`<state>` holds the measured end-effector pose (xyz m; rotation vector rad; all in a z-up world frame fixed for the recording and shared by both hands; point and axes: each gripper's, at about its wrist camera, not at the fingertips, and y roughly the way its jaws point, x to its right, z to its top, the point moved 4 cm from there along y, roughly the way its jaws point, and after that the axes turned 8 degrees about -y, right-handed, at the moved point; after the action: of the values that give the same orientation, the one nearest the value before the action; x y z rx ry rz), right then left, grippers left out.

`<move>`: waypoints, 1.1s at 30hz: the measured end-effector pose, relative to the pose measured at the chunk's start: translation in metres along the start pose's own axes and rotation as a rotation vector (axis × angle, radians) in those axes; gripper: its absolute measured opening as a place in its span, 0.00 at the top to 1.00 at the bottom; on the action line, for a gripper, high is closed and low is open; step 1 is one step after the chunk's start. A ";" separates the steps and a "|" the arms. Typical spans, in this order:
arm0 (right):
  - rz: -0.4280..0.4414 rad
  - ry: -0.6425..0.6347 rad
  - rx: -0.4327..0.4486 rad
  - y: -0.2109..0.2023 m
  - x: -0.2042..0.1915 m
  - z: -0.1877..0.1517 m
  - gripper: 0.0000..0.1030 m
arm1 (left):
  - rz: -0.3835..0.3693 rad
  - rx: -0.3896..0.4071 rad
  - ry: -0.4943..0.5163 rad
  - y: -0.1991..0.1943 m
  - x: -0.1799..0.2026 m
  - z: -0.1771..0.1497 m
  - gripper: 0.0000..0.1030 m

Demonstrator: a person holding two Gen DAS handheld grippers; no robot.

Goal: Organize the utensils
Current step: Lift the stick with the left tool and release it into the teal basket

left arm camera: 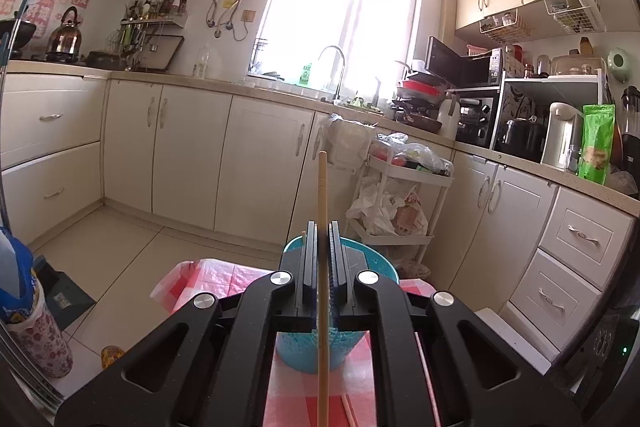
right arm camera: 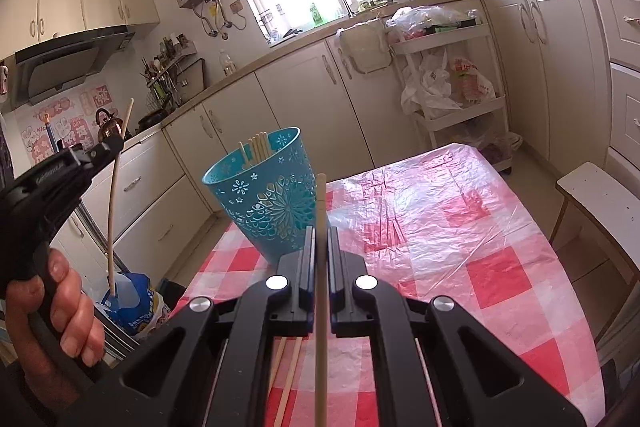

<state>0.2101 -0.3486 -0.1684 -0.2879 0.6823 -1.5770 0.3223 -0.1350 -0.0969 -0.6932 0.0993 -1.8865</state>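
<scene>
My left gripper [left arm camera: 322, 227] is shut on a wooden chopstick [left arm camera: 322, 187] that stands upright between its pads. Behind its fingers sits the teal cut-out cup [left arm camera: 300, 351] on the red checked tablecloth [left arm camera: 224, 279]. My right gripper [right arm camera: 321, 233] is shut on another chopstick [right arm camera: 322, 199], also upright, just right of the teal cup [right arm camera: 272, 199]. Several chopsticks [right arm camera: 258, 147] stand inside that cup. In the right wrist view the left gripper [right arm camera: 116, 143] hangs to the left of the cup, off the table's edge, with its chopstick [right arm camera: 113, 195] pointing down. Loose chopsticks [right arm camera: 290, 379] lie on the cloth under my right gripper.
A white stool [right arm camera: 592, 187] stands right of the table. A white trolley [right arm camera: 452, 67] with bags is by the cabinets behind. A blue bag [right arm camera: 128, 299] and a flowered container [left arm camera: 40, 339] sit on the floor left of the table. A hand [right arm camera: 68, 307] grips the left handle.
</scene>
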 end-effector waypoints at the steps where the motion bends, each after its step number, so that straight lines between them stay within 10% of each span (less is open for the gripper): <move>1: 0.000 0.003 0.000 0.001 0.002 -0.001 0.94 | 0.001 0.005 -0.002 0.006 0.001 0.003 0.95; 18: 0.060 0.017 -0.007 0.020 0.011 -0.010 0.94 | 0.010 0.129 -0.067 0.066 0.009 0.051 0.95; 33: 0.095 0.055 -0.037 0.030 0.021 -0.023 0.94 | 0.111 0.164 -0.068 0.137 0.013 0.033 0.95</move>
<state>0.2191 -0.3633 -0.2083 -0.2368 0.7581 -1.4875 0.4480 -0.1963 -0.1159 -0.6261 -0.0587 -1.7412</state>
